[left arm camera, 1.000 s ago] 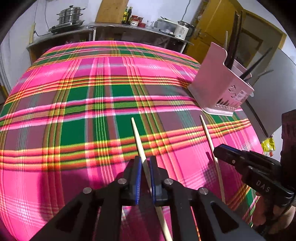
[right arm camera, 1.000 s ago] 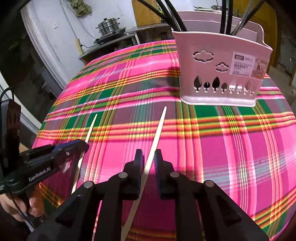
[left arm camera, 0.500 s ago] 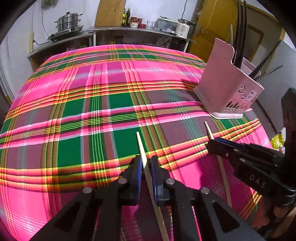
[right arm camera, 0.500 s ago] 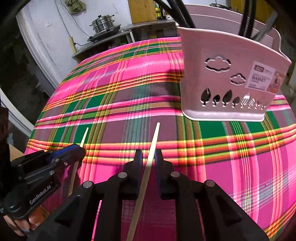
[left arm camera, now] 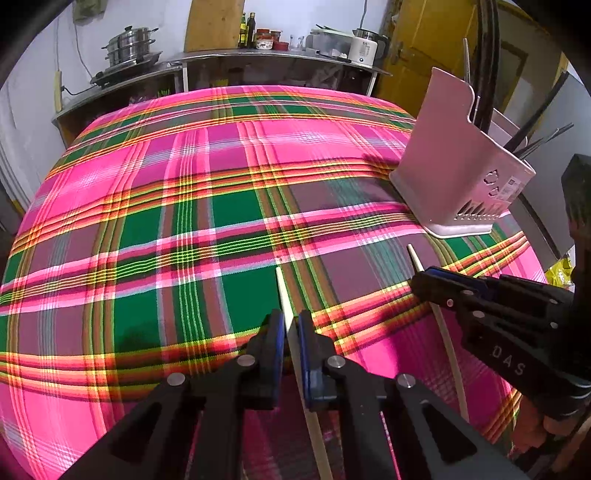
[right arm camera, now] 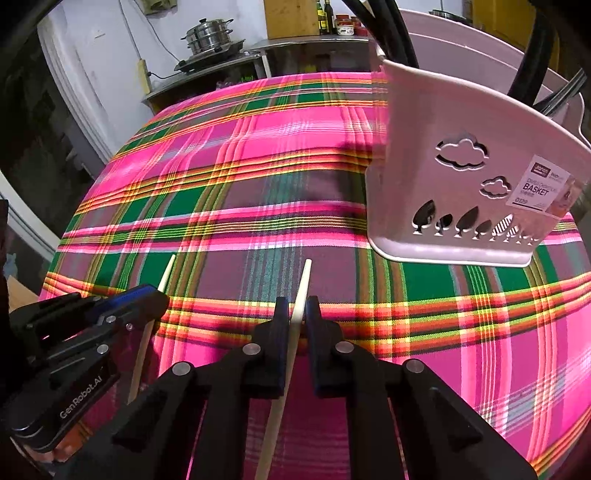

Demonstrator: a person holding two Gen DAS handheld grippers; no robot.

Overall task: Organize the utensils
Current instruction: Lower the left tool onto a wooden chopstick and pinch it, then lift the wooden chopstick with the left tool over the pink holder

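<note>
Chopsticks are the load at this moment, one in each tool. On the left, the left hand-held gripper (left arm camera: 291,332) is pinched on a pale chopstick (left arm camera: 283,291) that sticks forward past its fingertips, above the plaid-covered surface (left arm camera: 184,221). Just to its right, the right hand-held gripper (right arm camera: 297,317) pinches a second chopstick (right arm camera: 303,284) the same way, tip aimed towards the pink utensil basket (right arm camera: 461,192) standing further right on the cloth, with dark utensils (right arm camera: 391,26) already upright inside. Each thin stick is gripped at one narrow spot, so it could pivot or slip during the lift; a tilted tip might catch the basket rim or the crowded handles and fall outside.
</note>
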